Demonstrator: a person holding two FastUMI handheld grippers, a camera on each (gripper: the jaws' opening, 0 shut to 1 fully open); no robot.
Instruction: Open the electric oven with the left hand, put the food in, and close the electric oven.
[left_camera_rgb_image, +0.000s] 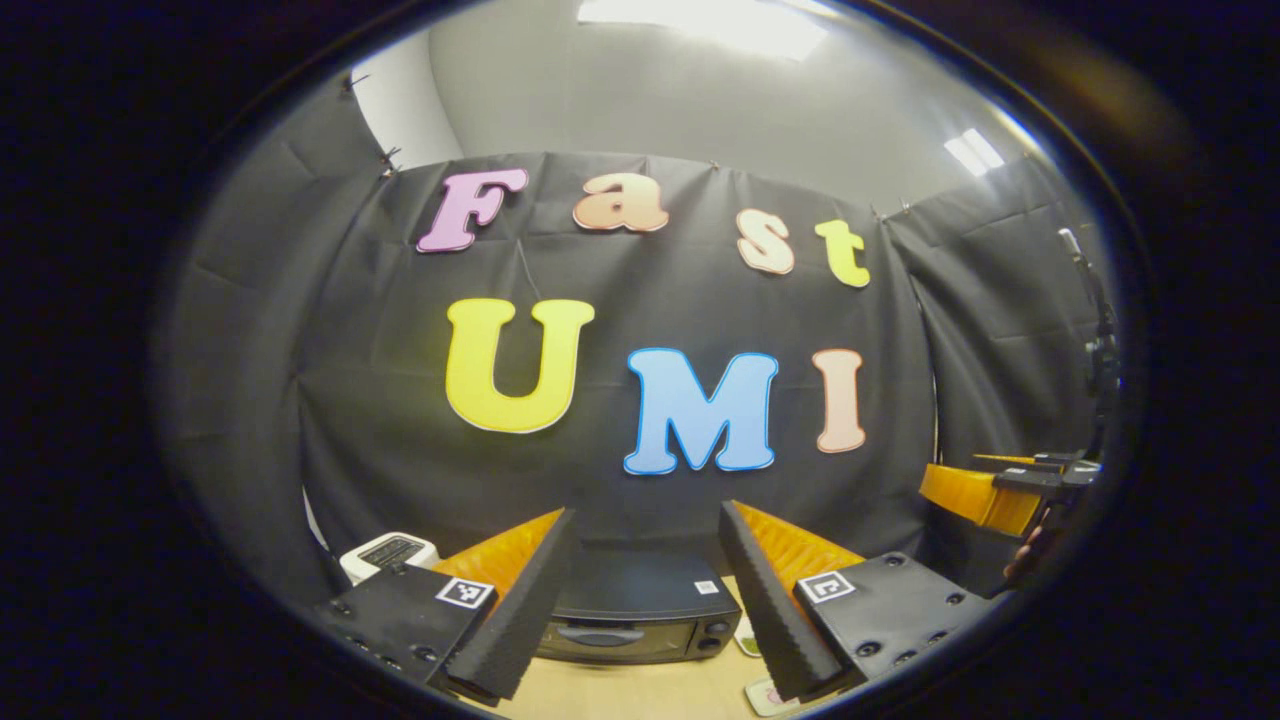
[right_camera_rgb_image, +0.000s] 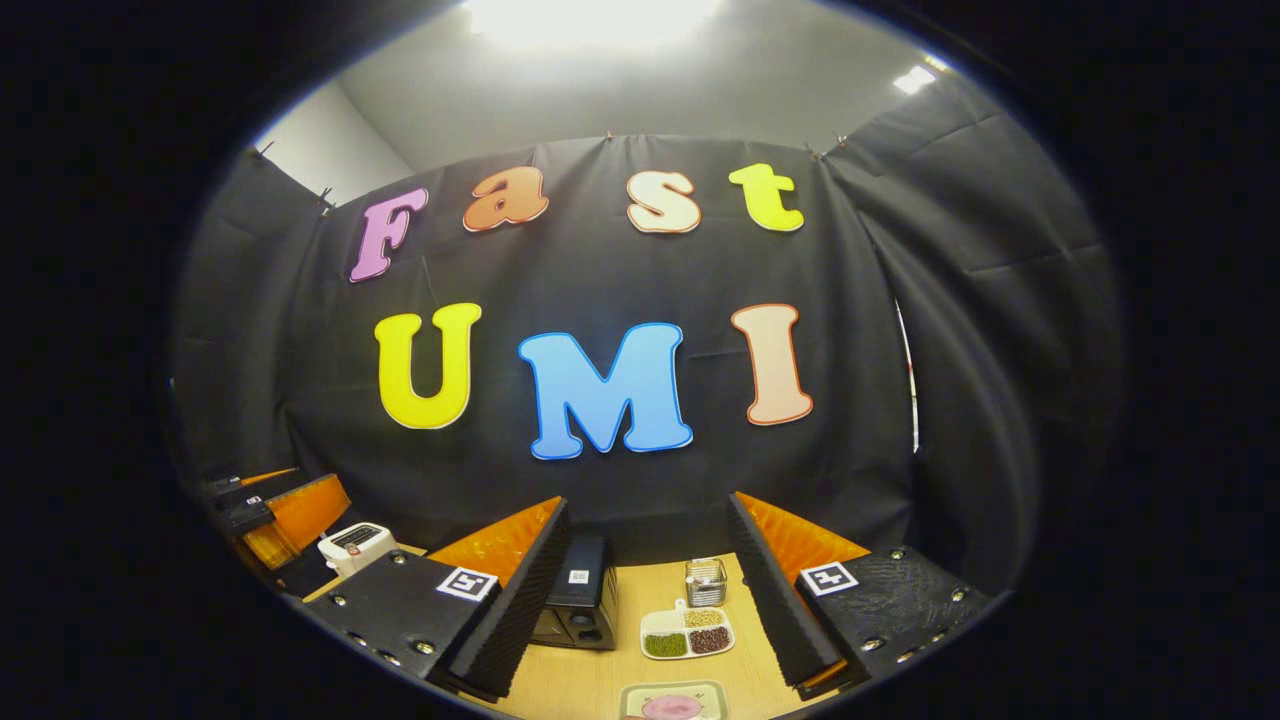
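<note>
Left claw held open, gripping nothing, raised above the counter. Oven framed straight ahead between its fingers, door shut, standing on the counter near the back wall. White appliance off to the oven's left. Right claw also spread open and bare, lifted above the counter. Seen between its fingers: the oven's side just past the left finger, a divided dish of beans beside it, a small clear jar behind that dish. Tray with pink food lying nearest, at the bottom edge, well apart from the oven.
</note>
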